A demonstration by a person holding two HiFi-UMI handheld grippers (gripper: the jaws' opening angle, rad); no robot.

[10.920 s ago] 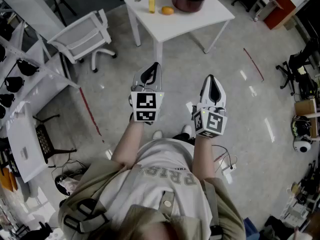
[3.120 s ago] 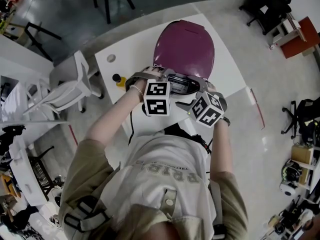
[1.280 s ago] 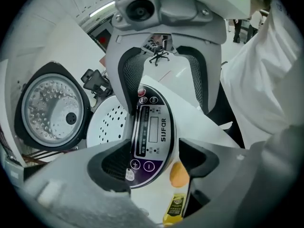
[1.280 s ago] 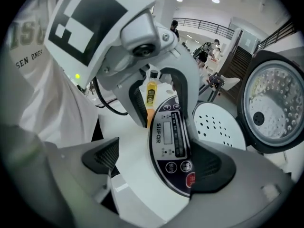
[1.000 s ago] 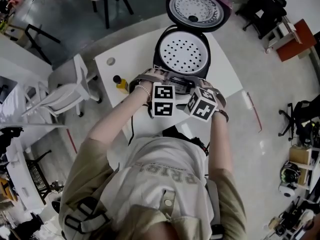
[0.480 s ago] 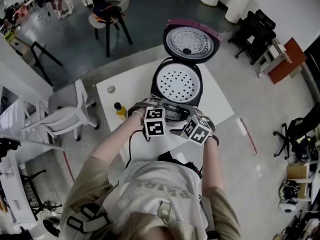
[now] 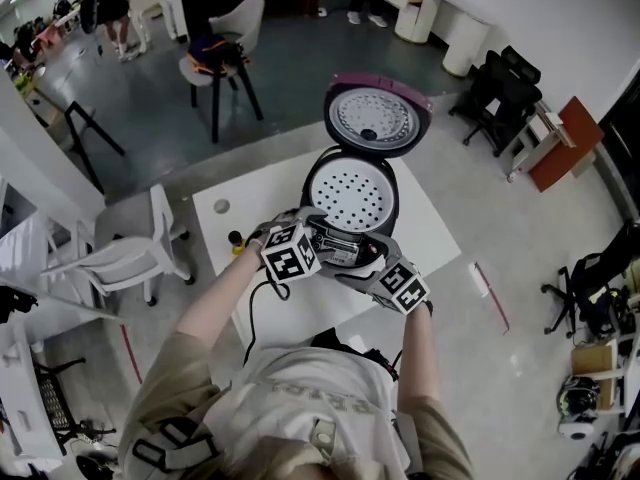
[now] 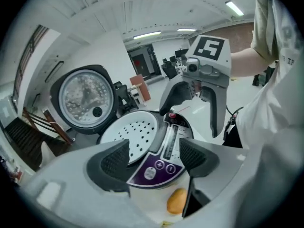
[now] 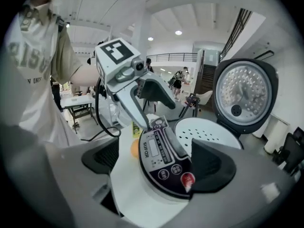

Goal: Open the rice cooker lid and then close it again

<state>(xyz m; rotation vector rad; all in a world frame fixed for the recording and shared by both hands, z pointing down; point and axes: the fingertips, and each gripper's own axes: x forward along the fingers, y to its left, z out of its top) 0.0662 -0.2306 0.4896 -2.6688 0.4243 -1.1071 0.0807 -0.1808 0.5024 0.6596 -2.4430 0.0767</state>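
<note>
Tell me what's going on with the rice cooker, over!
Left gripper open, empty. Right gripper open, empty. Rice cooker lid standing open. Orange fruit on table, clear of lid.

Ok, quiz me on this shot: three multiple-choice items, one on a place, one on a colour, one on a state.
1. The orange fruit lies:
A. on the table beside the rice cooker
B. inside the cooker
C. in a bowl

2. The outer shell of the lid is:
A. green
B. purple-red
C. yellow

3. The lid is:
A. shut
B. taken off and lying flat
C. standing open on its hinge

Answers:
1 A: the left gripper view shows it on the white tabletop by the cooker's front.
2 B: in the head view a purple-red edge runs round the silver inner face.
3 C: it stands up behind the perforated tray.
</note>
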